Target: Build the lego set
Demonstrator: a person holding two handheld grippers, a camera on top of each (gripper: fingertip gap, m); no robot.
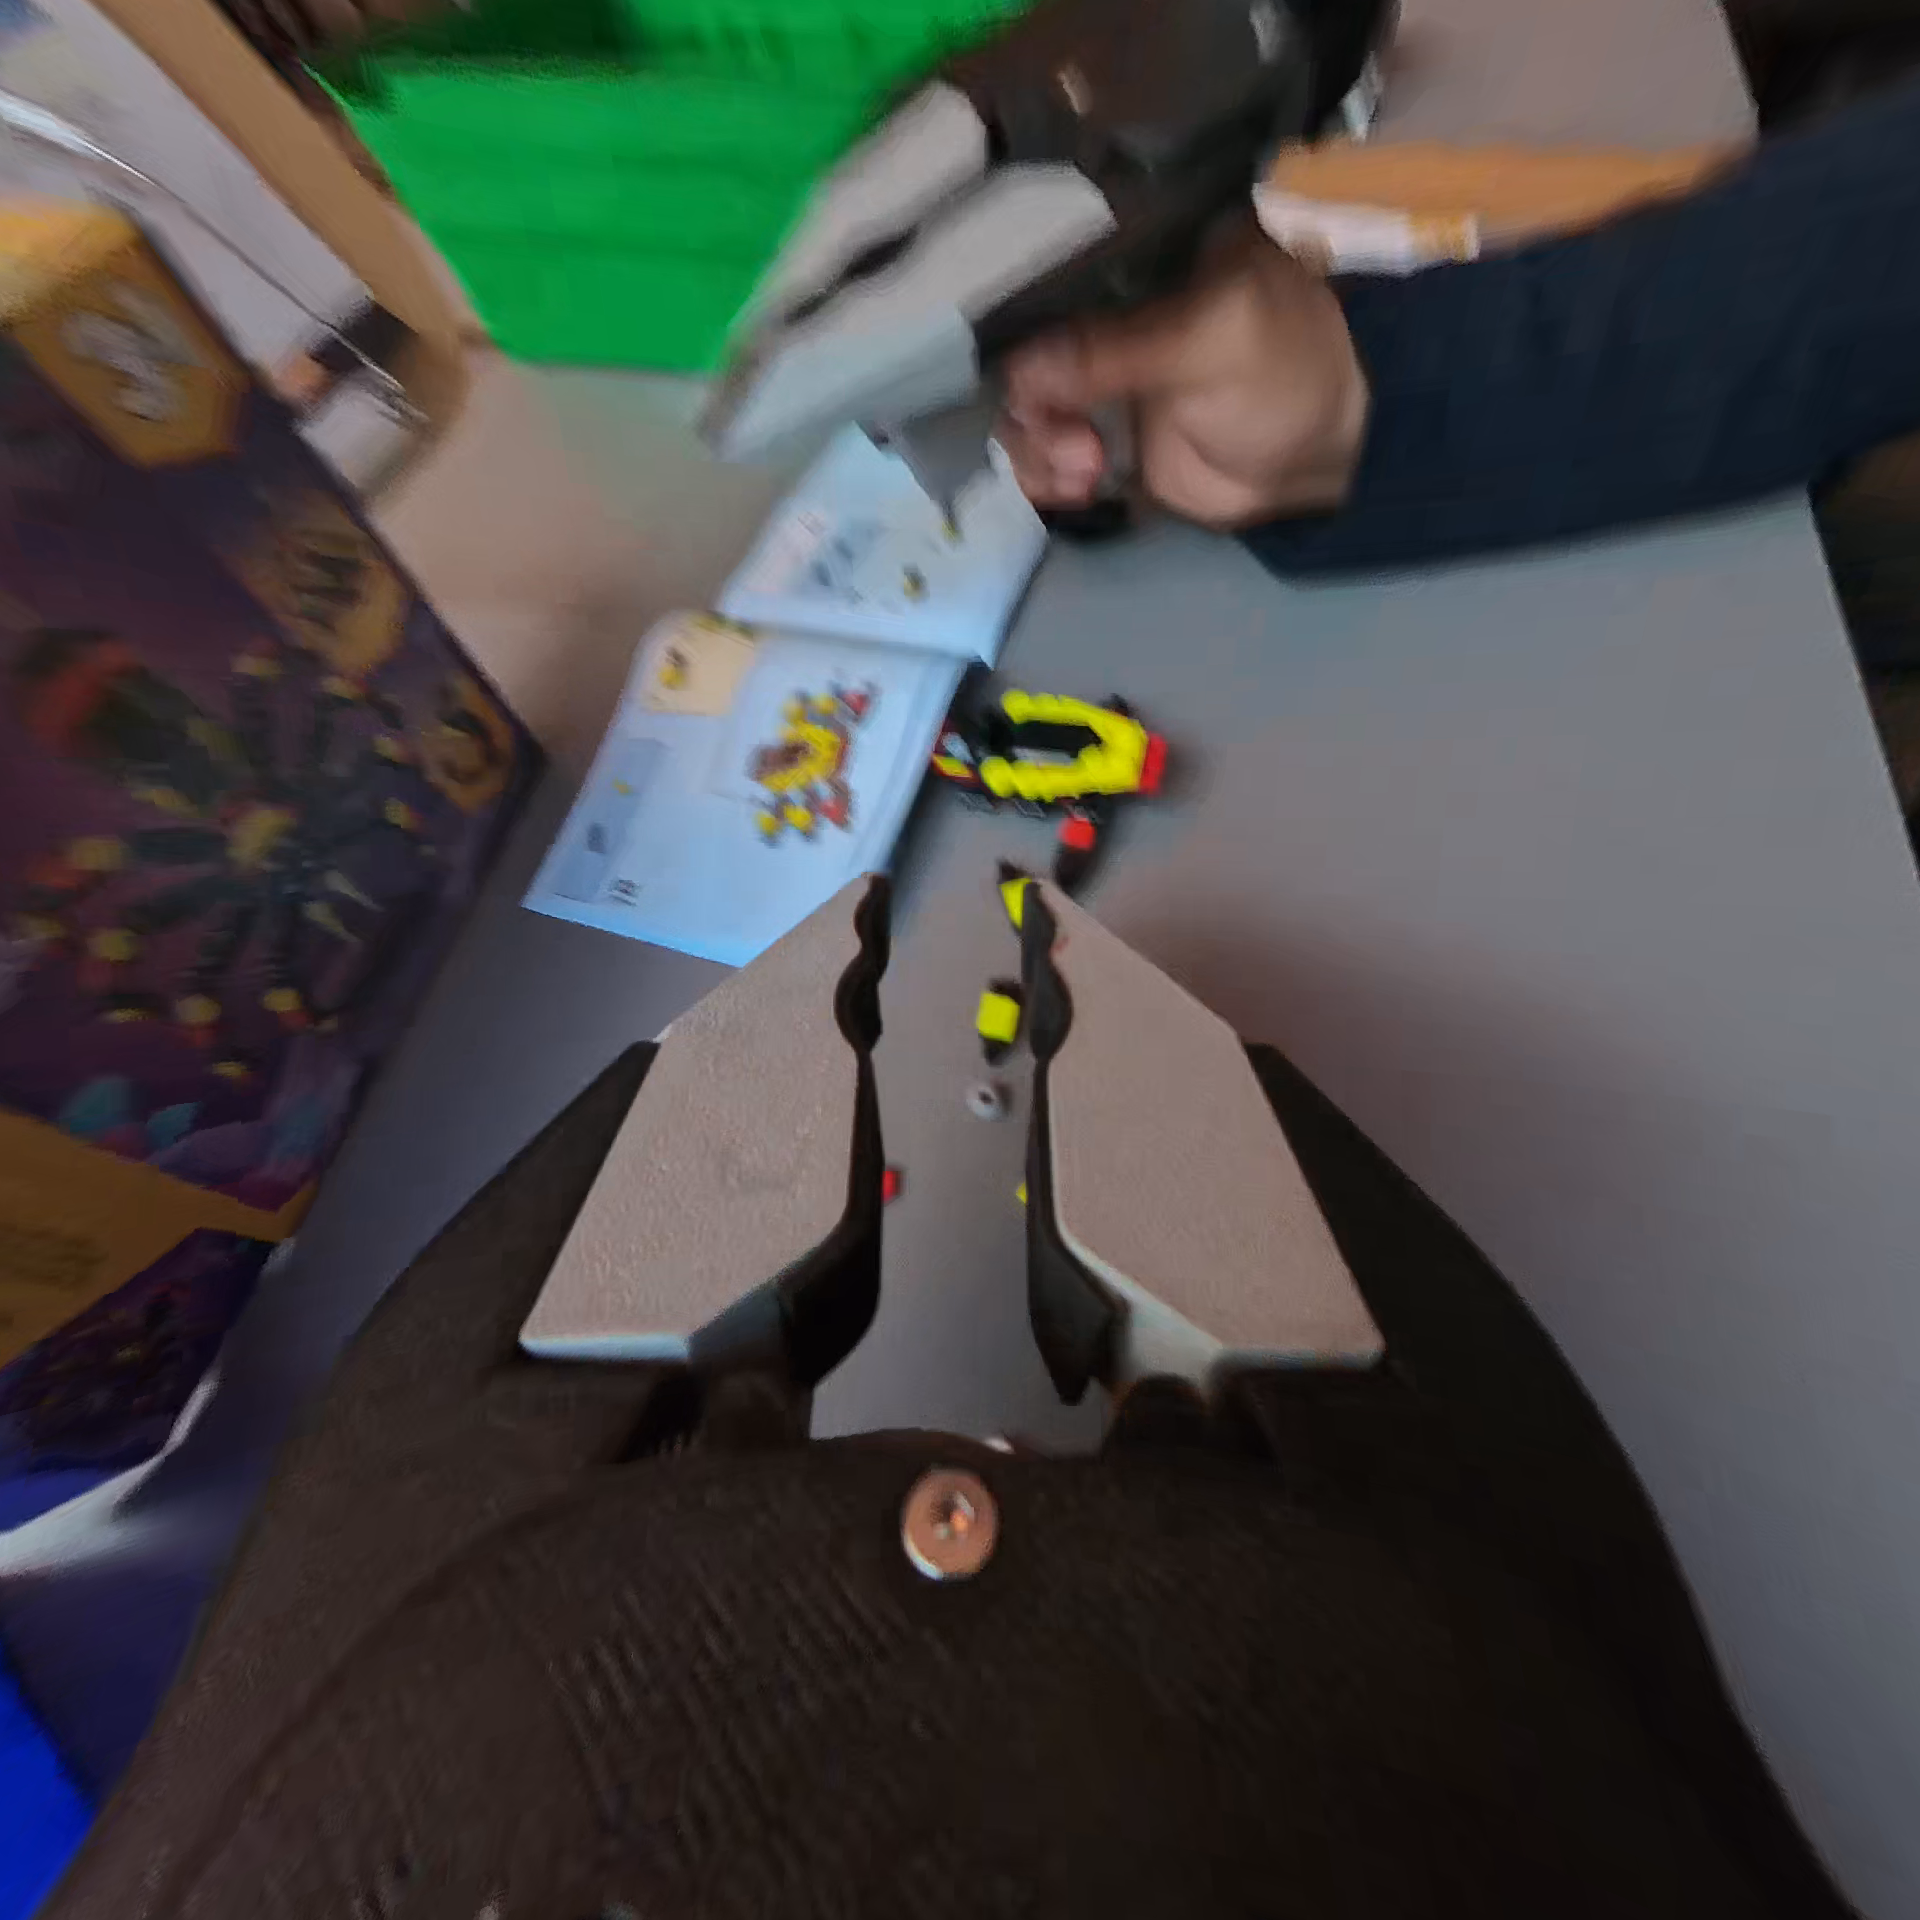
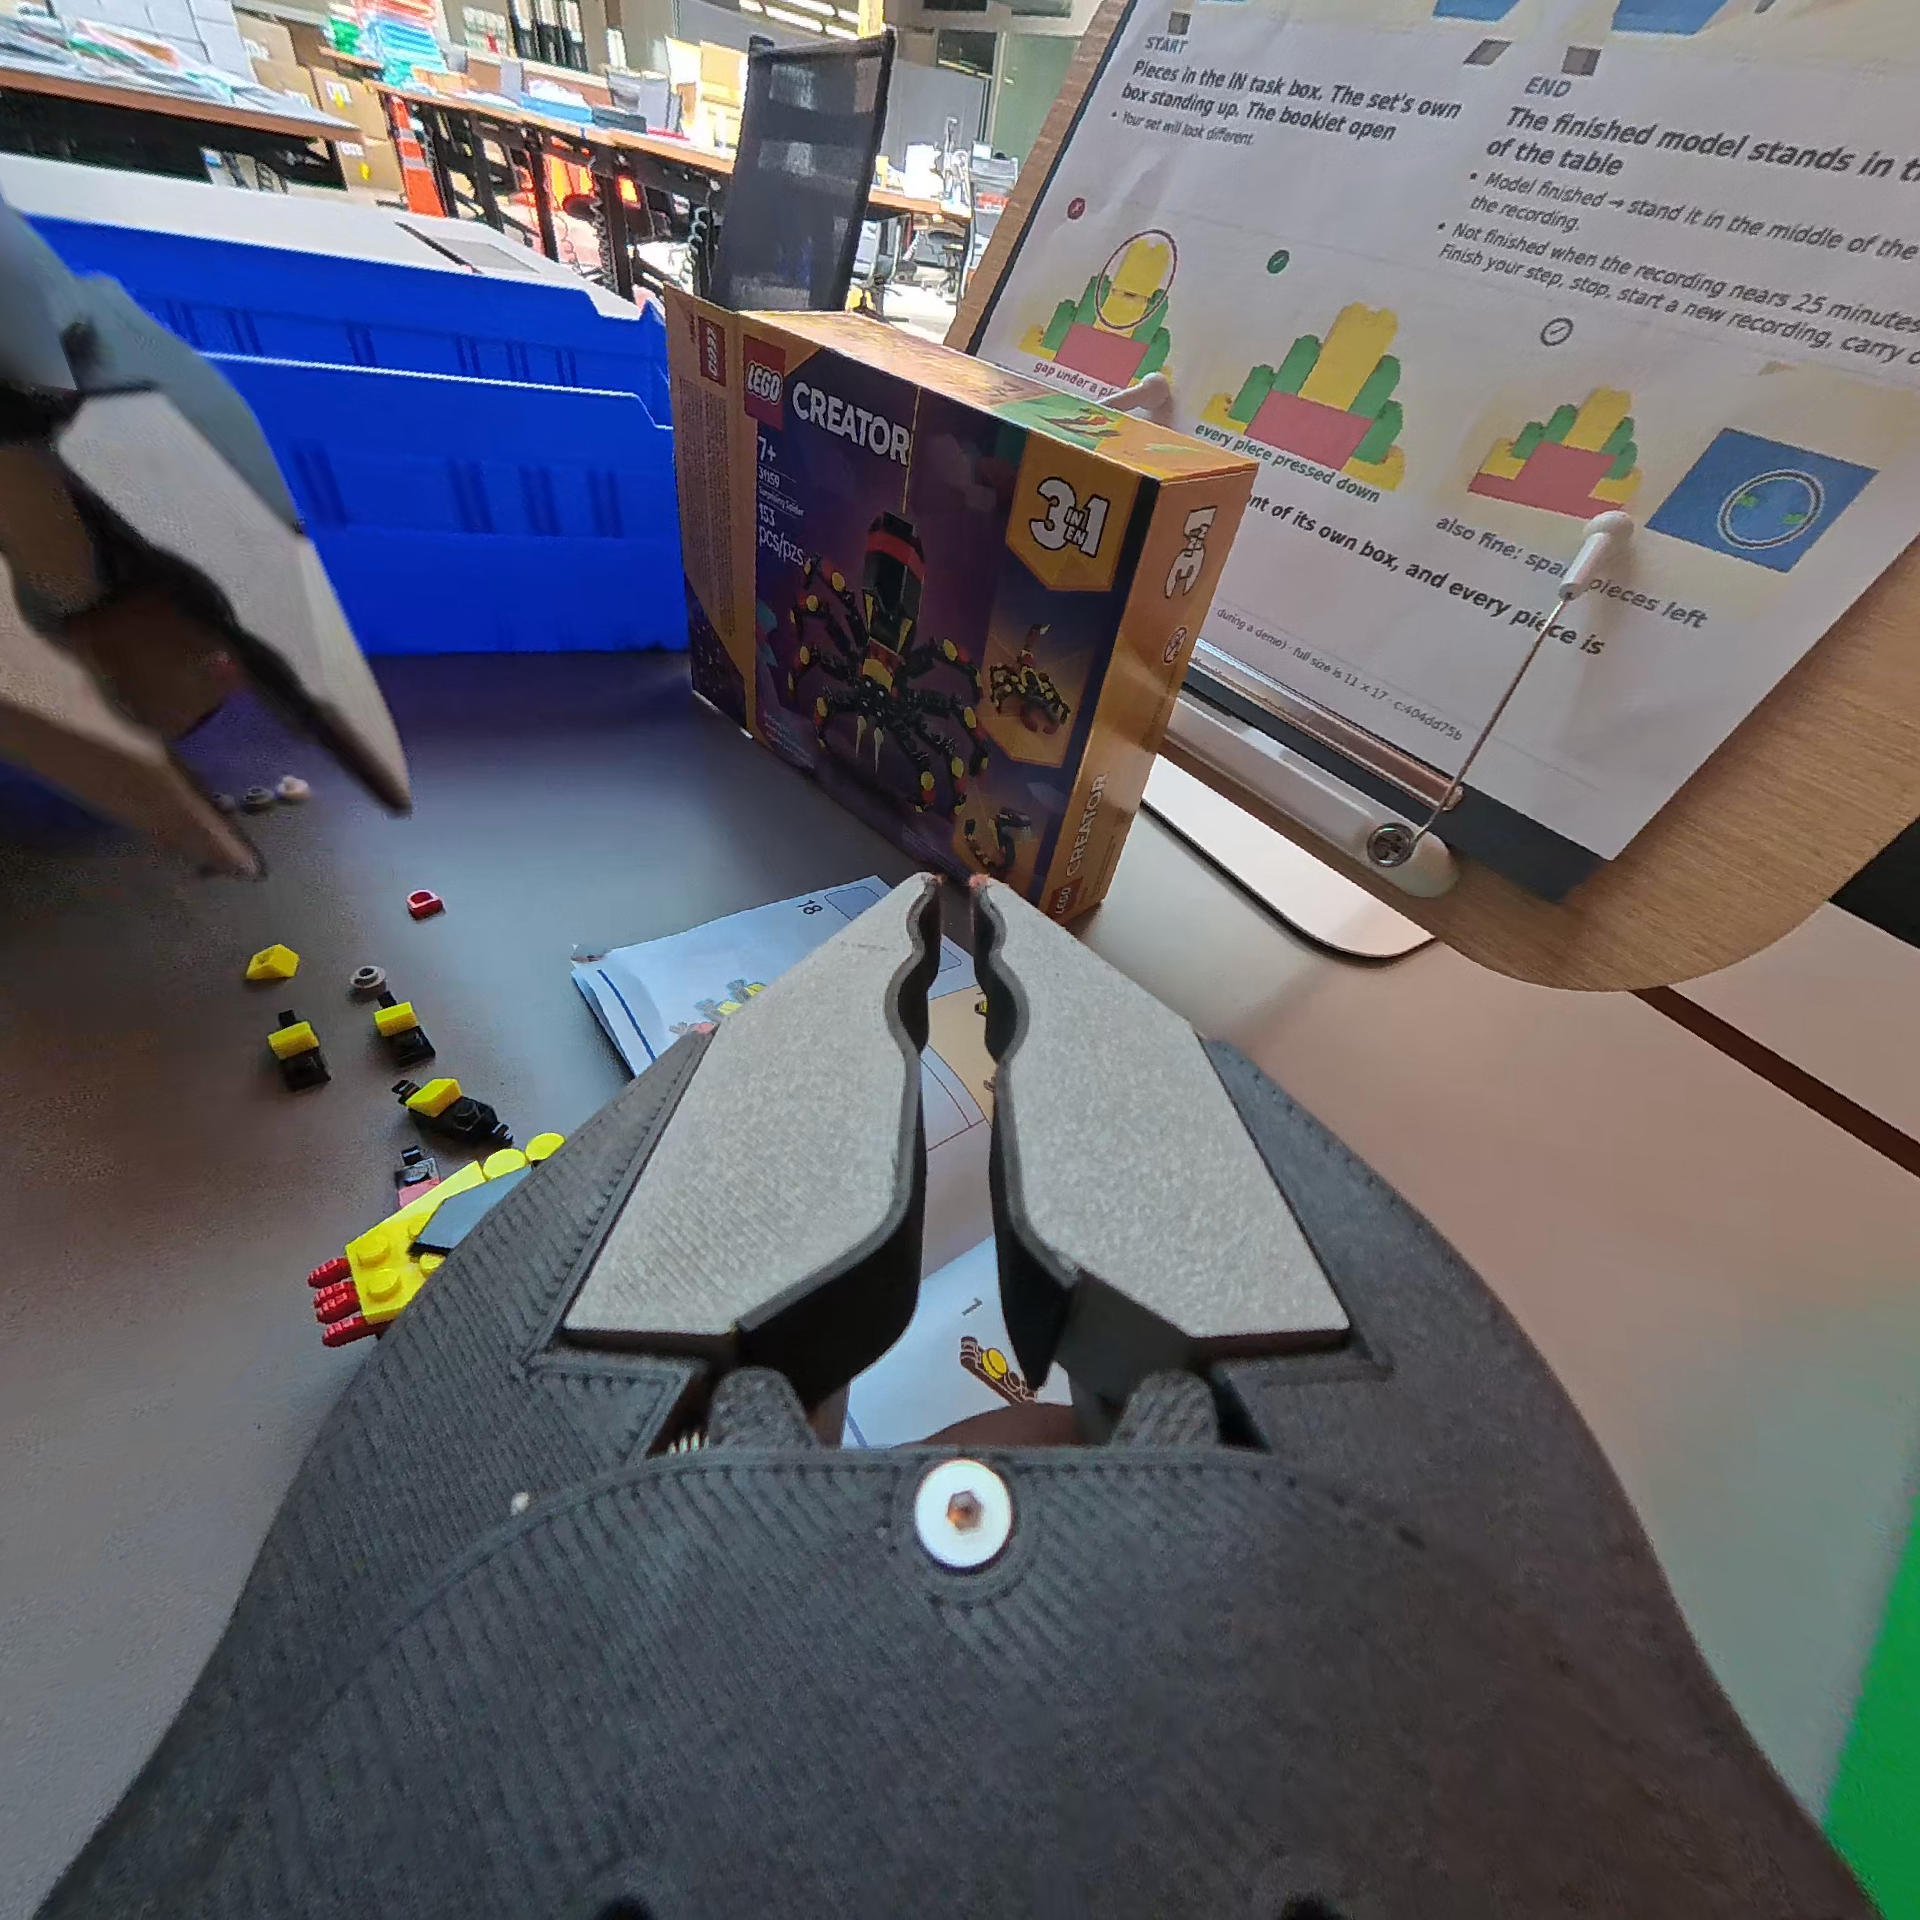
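A partly built yellow, black and red model point(image 1: 1049, 758) lies on the grey table beside the open instruction booklet point(image 1: 790, 748). My left gripper point(image 1: 951, 904) is open and empty, low over loose pieces: a yellow-and-black piece point(image 1: 1000, 1013) and a grey round stud point(image 1: 987, 1099) show between its fingers. My right gripper point(image 2: 954, 883) is nearly closed with nothing visible between the tips, above the booklet point(image 2: 727, 977). In the right wrist view the model point(image 2: 416, 1247) lies at the lower left, with small yellow-and-black assemblies point(image 2: 296, 1049) and a red piece point(image 2: 424, 902) near the left gripper point(image 2: 317, 831).
The set's box point(image 2: 935, 623) stands upright behind the booklet. A blue bin point(image 2: 416, 416) stands at the back left. A wooden board with a printed sheet point(image 2: 1455, 364) leans at the right. A hand and dark sleeve point(image 1: 1195, 405) hold the right gripper point(image 1: 883, 343).
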